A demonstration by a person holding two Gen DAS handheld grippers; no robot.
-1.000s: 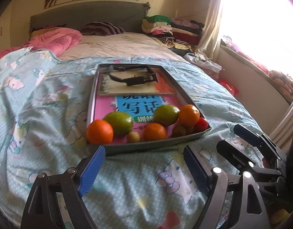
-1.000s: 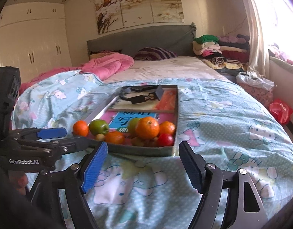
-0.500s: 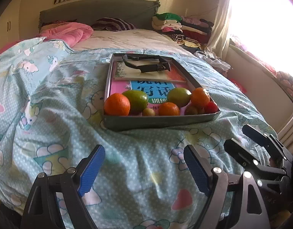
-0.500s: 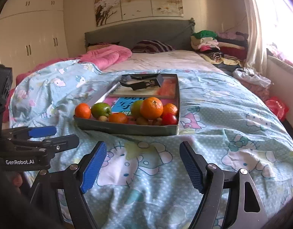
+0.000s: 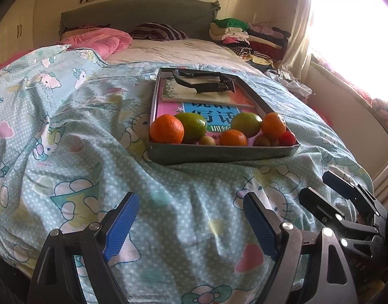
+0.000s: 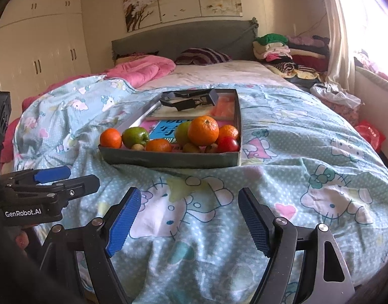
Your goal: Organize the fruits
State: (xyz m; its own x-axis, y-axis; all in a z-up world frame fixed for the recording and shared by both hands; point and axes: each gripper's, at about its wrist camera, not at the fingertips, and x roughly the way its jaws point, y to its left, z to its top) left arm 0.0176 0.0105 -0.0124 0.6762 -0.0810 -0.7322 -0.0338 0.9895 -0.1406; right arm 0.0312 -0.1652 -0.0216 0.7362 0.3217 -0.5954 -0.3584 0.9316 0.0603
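Note:
A grey tray lies on the bed with fruit lined along its near edge: oranges, green fruits, small brown fruits and a red one. My left gripper is open and empty, well short of the tray. My right gripper is open and empty too, also short of the tray. Each gripper shows at the edge of the other's view: the right one, the left one.
Books and a black clip-like tool lie in the tray's far half. The bed has a light-blue cartoon quilt, a pink duvet, and a clothes pile at the head. A window is on the right.
Both grippers have pulled back and lowered away from the tray, which now sits farther off in both views. Both stay open and empty. The fruit has not moved.

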